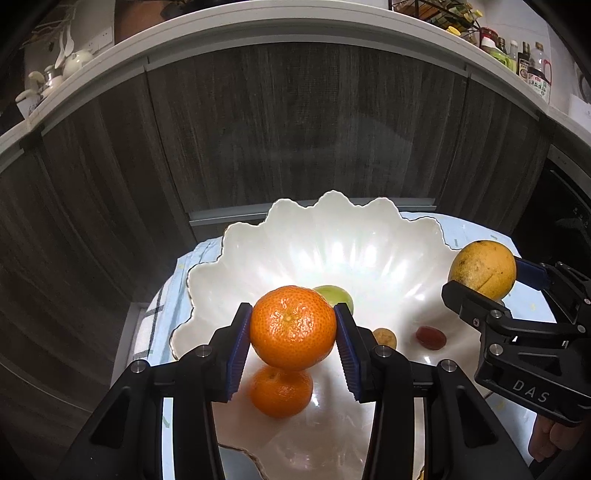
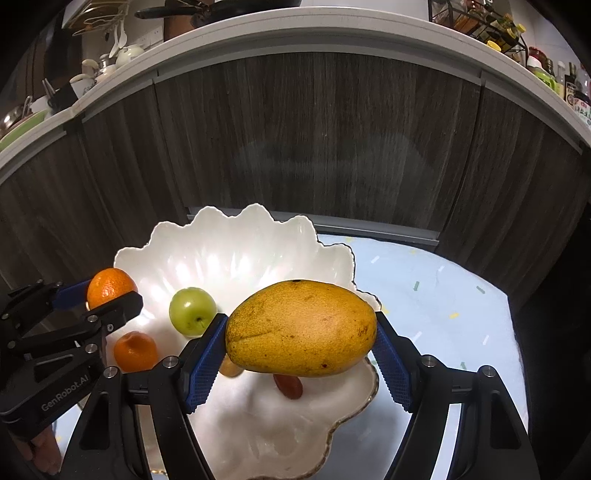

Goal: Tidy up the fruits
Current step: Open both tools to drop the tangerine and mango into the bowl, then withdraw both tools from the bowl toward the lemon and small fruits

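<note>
Bowl [image 1: 258, 243], white, scalloped rim with a thin gold edge, sitting on a round table [image 2: 443, 295] covered in pale blue cloth. Rim rises high at the far side and dips low on the near side, where both my tools come in over it. Open cloth lies to the right of the bowl in the right wrist view; dark wood-grain cabinet doors [image 1: 295, 129] stand close behind the table.

Contents on the bowl floor: one orange [image 1: 280, 393], one green round fruit [image 2: 192, 311], one small brown fruit [image 1: 385, 338], one small red fruit [image 1: 430, 336]. Bare floor shows toward the far wall of the bowl.

Left gripper [image 1: 293, 328]: held above the near half of the bowl, fingers pointing toward the cabinets, blue pads pinching a second orange [image 1: 293, 326] on both sides. That orange hangs clear of the floor, directly over the loose orange.

Right gripper [image 2: 301, 328]: blue pads pressed against the two ends of a yellow mango [image 2: 301, 326], which lies crosswise between them. I hold it above the bowl's right portion, over the brown and red fruit, not touching them.

The grippers sit side by side and apart. Counter [image 1: 332, 22] above the doors carries bottles and crockery.
</note>
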Action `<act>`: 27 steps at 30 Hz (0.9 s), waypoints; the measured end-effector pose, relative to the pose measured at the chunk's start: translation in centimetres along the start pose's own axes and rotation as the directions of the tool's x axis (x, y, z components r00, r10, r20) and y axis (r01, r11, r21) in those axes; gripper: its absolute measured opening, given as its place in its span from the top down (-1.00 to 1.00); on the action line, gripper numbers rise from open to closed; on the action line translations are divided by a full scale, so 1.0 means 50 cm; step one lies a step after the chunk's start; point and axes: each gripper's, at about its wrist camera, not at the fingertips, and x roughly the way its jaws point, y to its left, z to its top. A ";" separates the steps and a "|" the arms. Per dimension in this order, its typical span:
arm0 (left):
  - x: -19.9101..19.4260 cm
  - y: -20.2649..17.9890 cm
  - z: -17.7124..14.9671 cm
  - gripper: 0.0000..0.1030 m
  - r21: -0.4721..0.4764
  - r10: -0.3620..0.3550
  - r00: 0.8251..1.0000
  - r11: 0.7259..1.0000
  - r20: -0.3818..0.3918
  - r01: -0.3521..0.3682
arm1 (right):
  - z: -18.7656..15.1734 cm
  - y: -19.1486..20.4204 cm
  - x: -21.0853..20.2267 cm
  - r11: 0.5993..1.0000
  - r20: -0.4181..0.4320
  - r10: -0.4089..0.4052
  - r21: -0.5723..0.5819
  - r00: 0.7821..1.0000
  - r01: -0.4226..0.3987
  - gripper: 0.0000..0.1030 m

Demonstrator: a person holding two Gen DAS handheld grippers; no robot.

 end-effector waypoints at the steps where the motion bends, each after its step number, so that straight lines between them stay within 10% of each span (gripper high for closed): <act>1: 0.001 0.000 0.000 0.14 0.002 0.003 1.000 1.000 0.000 -0.003 | -0.001 0.001 0.002 1.000 -0.003 0.002 0.003 1.000 -0.002 -0.47; 6: 0.006 -0.004 -0.003 0.08 0.008 0.012 1.000 1.000 -0.019 -0.012 | -0.005 0.001 0.014 1.000 -0.024 0.016 0.014 1.000 -0.016 -0.49; 12: -0.013 -0.004 0.000 -0.49 0.012 0.042 0.999 0.999 0.016 -0.042 | -0.008 -0.002 0.006 1.000 -0.009 0.001 0.029 1.000 -0.001 -0.67; 27: -0.056 -0.012 -0.005 -0.72 -0.002 0.046 0.998 0.999 0.034 -0.046 | -0.010 -0.014 -0.055 0.998 0.031 -0.052 0.030 0.998 0.051 -0.81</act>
